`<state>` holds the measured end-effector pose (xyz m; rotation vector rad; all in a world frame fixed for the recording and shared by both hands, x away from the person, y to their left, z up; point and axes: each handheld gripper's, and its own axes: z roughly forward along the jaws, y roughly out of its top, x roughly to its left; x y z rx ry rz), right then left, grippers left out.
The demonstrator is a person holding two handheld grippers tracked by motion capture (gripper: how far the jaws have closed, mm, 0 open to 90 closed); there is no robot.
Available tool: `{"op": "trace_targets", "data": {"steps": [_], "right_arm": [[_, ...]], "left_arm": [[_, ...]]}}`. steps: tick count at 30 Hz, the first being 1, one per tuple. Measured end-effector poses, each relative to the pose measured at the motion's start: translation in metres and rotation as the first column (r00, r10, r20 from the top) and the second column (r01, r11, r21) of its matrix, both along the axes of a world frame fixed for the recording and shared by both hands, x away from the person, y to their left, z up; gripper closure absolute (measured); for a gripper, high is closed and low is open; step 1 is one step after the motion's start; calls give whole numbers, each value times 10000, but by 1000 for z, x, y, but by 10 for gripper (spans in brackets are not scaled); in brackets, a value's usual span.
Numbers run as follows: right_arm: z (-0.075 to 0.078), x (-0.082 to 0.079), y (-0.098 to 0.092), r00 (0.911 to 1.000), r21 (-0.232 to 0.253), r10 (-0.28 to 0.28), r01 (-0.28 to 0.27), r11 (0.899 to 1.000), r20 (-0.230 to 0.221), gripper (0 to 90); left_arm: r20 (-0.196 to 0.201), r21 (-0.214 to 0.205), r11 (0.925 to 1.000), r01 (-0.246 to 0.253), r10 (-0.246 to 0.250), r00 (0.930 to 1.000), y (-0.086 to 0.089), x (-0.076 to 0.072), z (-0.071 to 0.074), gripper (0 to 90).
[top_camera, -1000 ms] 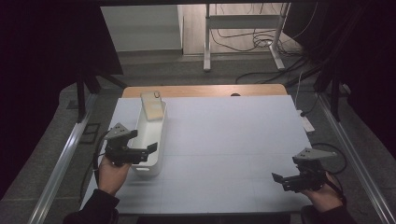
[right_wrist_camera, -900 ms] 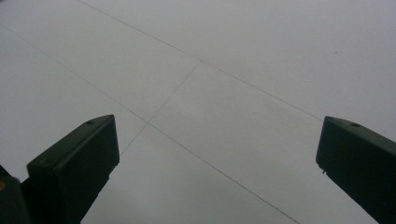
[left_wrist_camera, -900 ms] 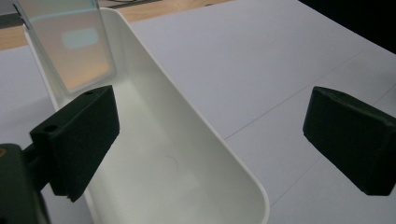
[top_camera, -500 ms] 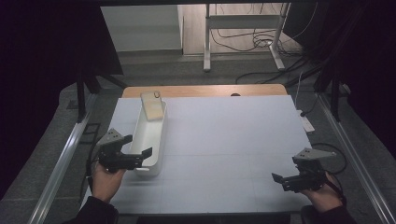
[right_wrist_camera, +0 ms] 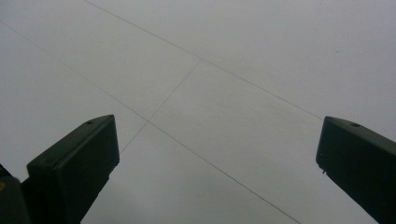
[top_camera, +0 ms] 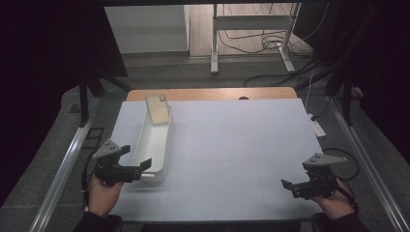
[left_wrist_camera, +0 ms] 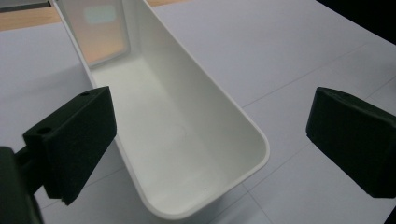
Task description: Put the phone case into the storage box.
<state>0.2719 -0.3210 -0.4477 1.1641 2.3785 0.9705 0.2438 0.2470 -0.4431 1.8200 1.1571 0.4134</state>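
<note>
A long white bin (top_camera: 153, 145) lies lengthwise on the left of the white table top (top_camera: 241, 145). A flat beige piece (top_camera: 158, 110) leans at its far end. My left gripper (top_camera: 141, 170) is open at the bin's near end, just left of its corner. In the left gripper view the bin's rounded near end (left_wrist_camera: 210, 200) lies between the wide-apart jaws of the left gripper (left_wrist_camera: 210, 140), which touch nothing, and the beige piece (left_wrist_camera: 100, 28) stands at the far end. My right gripper (top_camera: 290, 188) is open and holds nothing near the front right corner; in its own view the right gripper (right_wrist_camera: 217, 158) hangs over bare table.
A strip of wooden table (top_camera: 212, 93) shows behind the white top. Metal rails (top_camera: 67, 164) run along both sides, and cables (top_camera: 270, 46) lie on the floor behind. The bin's inside is bare white.
My left gripper has drawn back toward the person and to the left, from over the bin's near part to just off its near end. The right gripper and bin have not moved.
</note>
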Motion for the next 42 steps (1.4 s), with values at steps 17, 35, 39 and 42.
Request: {"op": "trace_targets", "data": {"steps": [17,35,39,42], "right_arm": [[0,0,0,10000,-41,-19,19,10000,-23,0],[0,0,1,10000,-71,-56,56,10000,-32,0],[0,0,1,10000,-75,-64,64,10000,-33,0],[0,0,1,10000,-82,-63,63,9999,-34,0]], "left_arm": [[6,269,9993,-247,247,9997,10,-19,-5,28],[-74,733,9964,-430,437,9990,15,-33,-10,26],[-121,767,9961,-432,442,9989,17,-37,-12,25],[-153,800,9960,-410,423,9990,17,-38,-14,24]]}}
